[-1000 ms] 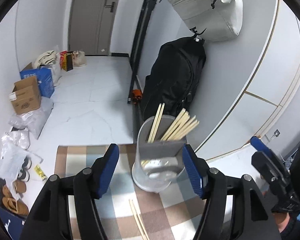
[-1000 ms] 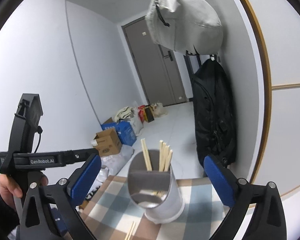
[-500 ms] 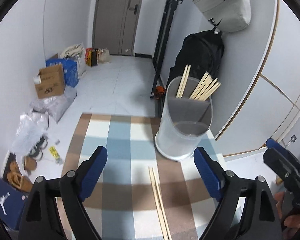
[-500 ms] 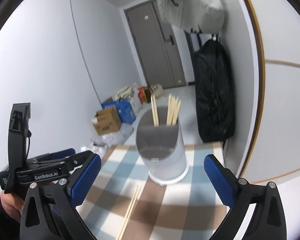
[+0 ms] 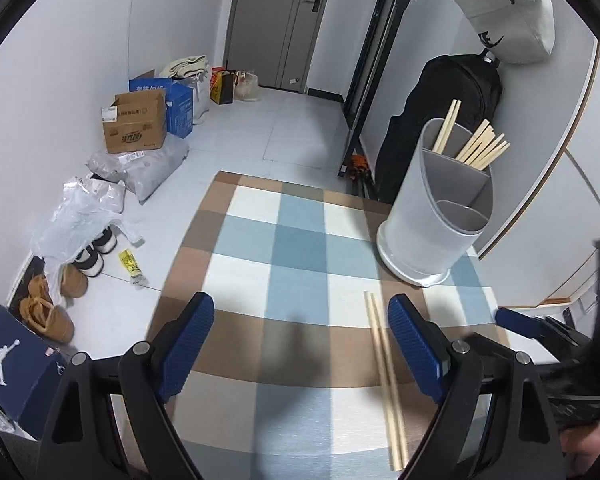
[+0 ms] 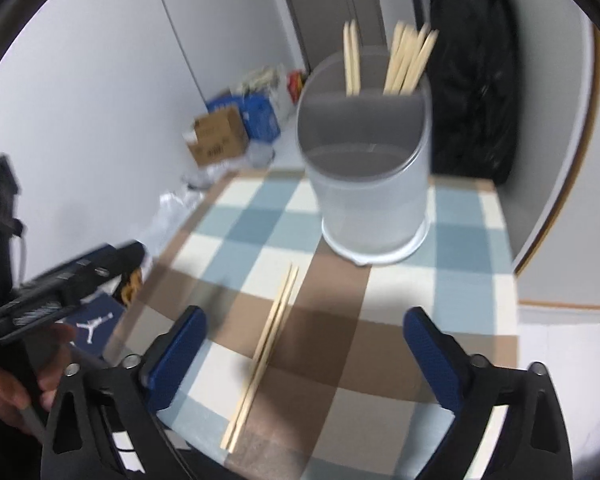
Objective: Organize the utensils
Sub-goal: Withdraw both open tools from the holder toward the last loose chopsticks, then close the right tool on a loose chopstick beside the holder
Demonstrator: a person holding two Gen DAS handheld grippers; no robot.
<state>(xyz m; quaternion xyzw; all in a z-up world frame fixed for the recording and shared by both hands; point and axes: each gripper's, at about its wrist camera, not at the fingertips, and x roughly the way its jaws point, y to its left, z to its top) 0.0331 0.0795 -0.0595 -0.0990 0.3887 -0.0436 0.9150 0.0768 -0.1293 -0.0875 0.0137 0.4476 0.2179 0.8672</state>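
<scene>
Between the spread right tool (image 6: pixel 300 352) fingers lie two chopsticks (image 6: pixel 266 354); left tool (image 5: pixel 300 344) spread too.

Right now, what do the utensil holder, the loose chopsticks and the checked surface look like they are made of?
Utensil holder: likely plastic, matte pale grey, with a moulded divider and faintly translucent wall. Loose chopsticks: probably bamboo or light wood, pale tan, unvarnished and square-edged. Checked surface: seems a soft cloth or mat, flat without shine; its weave is too blurred to tell.

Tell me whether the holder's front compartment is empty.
Empty as far as shown: the front compartment shows only grey walls, while the chopsticks stand in the holder's back section.
</scene>
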